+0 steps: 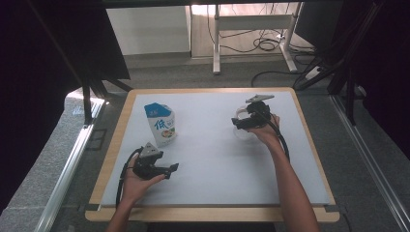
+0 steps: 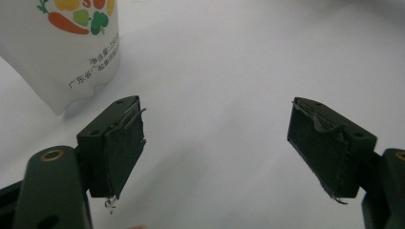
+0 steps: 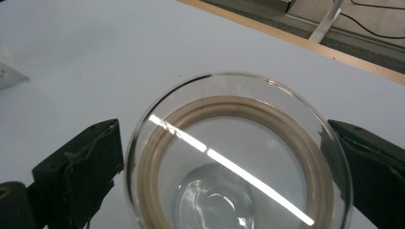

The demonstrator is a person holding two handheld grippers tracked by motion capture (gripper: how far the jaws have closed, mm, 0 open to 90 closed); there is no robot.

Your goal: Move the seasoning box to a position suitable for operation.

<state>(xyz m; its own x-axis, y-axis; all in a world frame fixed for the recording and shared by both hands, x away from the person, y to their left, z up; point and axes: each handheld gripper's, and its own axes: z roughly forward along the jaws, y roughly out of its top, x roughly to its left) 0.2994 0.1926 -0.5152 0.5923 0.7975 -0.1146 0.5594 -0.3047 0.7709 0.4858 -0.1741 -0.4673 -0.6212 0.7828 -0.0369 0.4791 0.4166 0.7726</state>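
Nearest, the left tongs (image 1: 167, 169) gape wide and empty over the white worktop (image 1: 217, 159), seemingly waiting to take the glossy printed carton (image 1: 161, 123) standing just beyond; farther off, the right tongs (image 1: 240, 123) straddle a clear, round glass jar (image 3: 239, 157), jaws flanking its rim, not visibly clamping.

White table (image 1: 217, 164), desk legs (image 1: 216, 48) behind

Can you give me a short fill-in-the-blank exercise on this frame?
1. The right gripper has its jaws on either side of a clear ____ cup.
2. The left gripper is ____, with nothing between its jaws.
3. The carton stands ____ on the white table.

Missing words: glass; open; upright
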